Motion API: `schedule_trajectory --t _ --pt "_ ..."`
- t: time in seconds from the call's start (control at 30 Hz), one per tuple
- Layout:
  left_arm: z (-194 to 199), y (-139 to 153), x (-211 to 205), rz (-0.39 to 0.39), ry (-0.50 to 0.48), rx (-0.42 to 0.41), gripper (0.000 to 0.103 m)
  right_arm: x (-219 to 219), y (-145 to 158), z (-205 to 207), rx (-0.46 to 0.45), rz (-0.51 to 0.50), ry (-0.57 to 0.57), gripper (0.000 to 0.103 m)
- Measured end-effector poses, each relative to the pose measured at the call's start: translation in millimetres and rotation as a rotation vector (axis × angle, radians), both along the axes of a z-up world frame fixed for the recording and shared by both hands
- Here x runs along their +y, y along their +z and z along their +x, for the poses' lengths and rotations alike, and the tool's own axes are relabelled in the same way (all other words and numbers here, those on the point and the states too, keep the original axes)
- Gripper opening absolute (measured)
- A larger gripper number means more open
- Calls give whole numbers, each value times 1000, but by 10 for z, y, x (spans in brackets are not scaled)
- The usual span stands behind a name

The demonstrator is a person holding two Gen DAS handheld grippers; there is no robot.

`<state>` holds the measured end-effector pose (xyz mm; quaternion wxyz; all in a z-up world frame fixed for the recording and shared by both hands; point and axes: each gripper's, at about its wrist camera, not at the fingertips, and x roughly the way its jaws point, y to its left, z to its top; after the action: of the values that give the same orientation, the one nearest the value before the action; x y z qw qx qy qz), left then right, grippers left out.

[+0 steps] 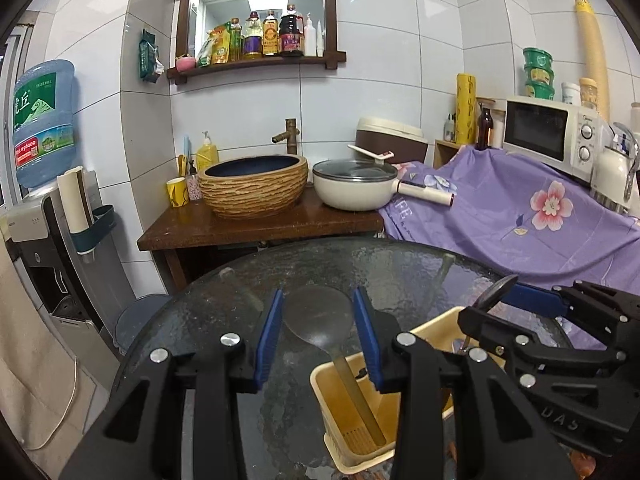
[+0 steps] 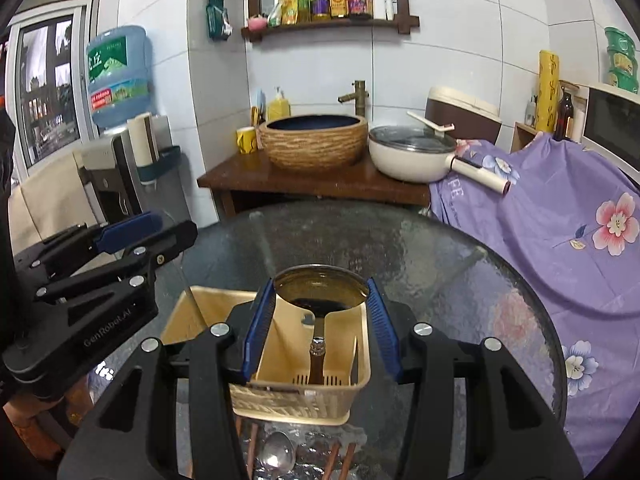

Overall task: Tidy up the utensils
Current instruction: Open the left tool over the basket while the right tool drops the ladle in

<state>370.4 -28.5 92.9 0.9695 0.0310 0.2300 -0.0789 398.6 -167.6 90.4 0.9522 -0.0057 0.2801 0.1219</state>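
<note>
**Both ladles go handle-first into the caddy**

Already each claw carries a utensil over the beige plastic utensil caddy (image 1: 360,432), which stands on the round glass tabletop (image 1: 192,320) near its front edge, the one closest to the person. The left claw (image 1: 316,336) is clamped on the wide grey head of a skimmer-like spoon (image 1: 318,314); its pale handle slants down into the caddy's left compartment and appears to reach the perforated floor. The right claw (image 2: 322,320) is clamped on the bowl of a metal ladle (image 2: 320,286), whose dark handle (image 2: 316,364) hangs straight down into the right compartment, the tip near or on the slotted base.

Gripping by the head rather than the handle makes sense: it leaves the long shaft free to drop into a narrow slot, and the heads end up on top where they can be picked out later. One utensil per compartment keeps them from tangling.

Judging from this, both insertions are nearly complete and only the release is left. More pieces wait at the tabletop's front edge below the caddy: a steel spoon (image 2: 276,456) and some brown chopsticks (image 2: 340,460). Letting go too high could tip the light caddy.
</note>
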Motion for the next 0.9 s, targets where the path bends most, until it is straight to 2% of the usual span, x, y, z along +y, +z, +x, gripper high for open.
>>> schedule_trajectory --t 0.3,0.67,0.7,0.73,0.8,0.9 --pt "68 -274 -8 7 -7 62 36 -9 -136 25 13 -13 2 48" --pt "88 -349 24 -7 0 81 37 -39 -121 52 8 0 -13 48" --pt "81 -337 29 -11 -1 80 38 -39 -114 45 3 0 -12 52" --pt "69 -316 44 -21 -2 77 41 -46 -107 40 -2 1 -13 60" --pt "23 -263 83 -48 -6 65 52 -63 -77 19 -19 16 -20 67" --pt "-82 -186 145 -80 -6 38 63 -101 -17 -49 -45 32 -30 67"
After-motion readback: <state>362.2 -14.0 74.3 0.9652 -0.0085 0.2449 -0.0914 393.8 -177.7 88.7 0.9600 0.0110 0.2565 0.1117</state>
